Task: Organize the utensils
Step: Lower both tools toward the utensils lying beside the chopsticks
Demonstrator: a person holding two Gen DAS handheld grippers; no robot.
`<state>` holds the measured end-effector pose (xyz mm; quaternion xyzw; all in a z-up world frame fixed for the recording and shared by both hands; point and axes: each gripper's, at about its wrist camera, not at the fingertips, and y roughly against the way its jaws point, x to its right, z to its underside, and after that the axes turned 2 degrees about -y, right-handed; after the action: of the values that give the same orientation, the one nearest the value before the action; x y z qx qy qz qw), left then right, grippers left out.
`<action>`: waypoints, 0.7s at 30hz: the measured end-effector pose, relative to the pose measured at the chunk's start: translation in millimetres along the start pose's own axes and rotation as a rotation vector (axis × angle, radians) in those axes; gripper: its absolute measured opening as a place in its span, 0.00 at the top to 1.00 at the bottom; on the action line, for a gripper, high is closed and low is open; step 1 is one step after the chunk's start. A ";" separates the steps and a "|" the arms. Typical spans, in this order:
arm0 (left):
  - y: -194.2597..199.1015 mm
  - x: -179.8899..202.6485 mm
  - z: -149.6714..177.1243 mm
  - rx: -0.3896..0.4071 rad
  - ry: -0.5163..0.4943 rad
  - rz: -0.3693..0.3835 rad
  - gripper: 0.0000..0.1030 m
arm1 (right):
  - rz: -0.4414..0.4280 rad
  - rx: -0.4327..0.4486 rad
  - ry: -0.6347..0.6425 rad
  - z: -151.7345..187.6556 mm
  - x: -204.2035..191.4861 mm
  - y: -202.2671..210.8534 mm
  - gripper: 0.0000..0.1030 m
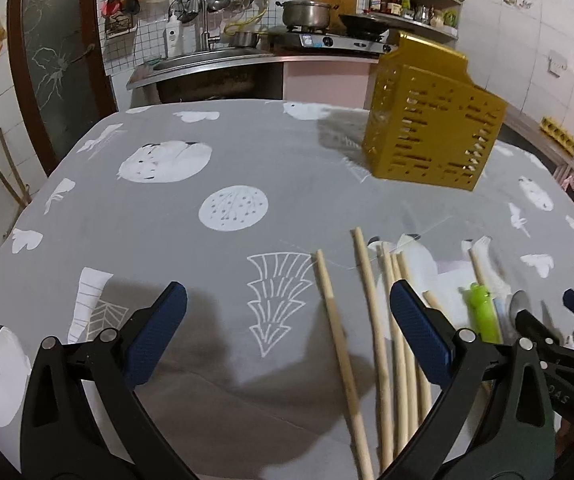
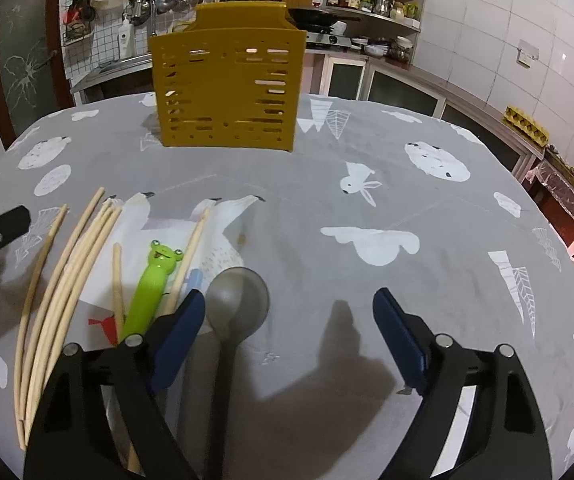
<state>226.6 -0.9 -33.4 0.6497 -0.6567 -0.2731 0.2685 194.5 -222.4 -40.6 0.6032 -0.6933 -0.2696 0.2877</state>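
A yellow slotted utensil holder [image 1: 431,120] stands upright at the far side of the table; it also shows in the right wrist view [image 2: 227,84]. Several wooden chopsticks [image 1: 367,320] lie loose on the grey cloth, also in the right wrist view [image 2: 67,276]. A green frog-handled utensil [image 2: 153,288], a light blue utensil [image 2: 194,280] and a dark spoon [image 2: 237,304] lie beside them. My left gripper [image 1: 289,312] is open above the chopsticks. My right gripper [image 2: 289,312] is open, its left finger [image 2: 179,340] beside the spoon's bowl.
The table wears a grey cloth with white prints [image 2: 367,208]. Behind it are a sink counter [image 1: 207,64], a stove with a pot [image 1: 307,16] and a corner shelf with jars [image 1: 411,4]. My right gripper appears at the right edge of the left wrist view [image 1: 559,336].
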 end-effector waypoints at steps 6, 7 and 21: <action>-7.0 3.7 1.8 -0.025 -0.018 -0.016 0.05 | -0.030 -0.045 -0.022 -0.8 1.1 -10.2 0.28; -8.3 3.9 2.1 -0.031 -0.019 -0.016 0.05 | -0.028 -0.048 -0.019 -0.6 -0.5 -11.1 0.29; -22.7 4.9 0.5 -0.086 -0.015 -0.010 0.08 | -0.068 -0.083 -0.040 -5.0 -4.8 -17.8 0.45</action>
<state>242.2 -6.0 -49.8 0.6387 -0.6432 -0.3074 0.2897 210.8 -220.1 -50.3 0.6085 -0.6662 -0.3197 0.2892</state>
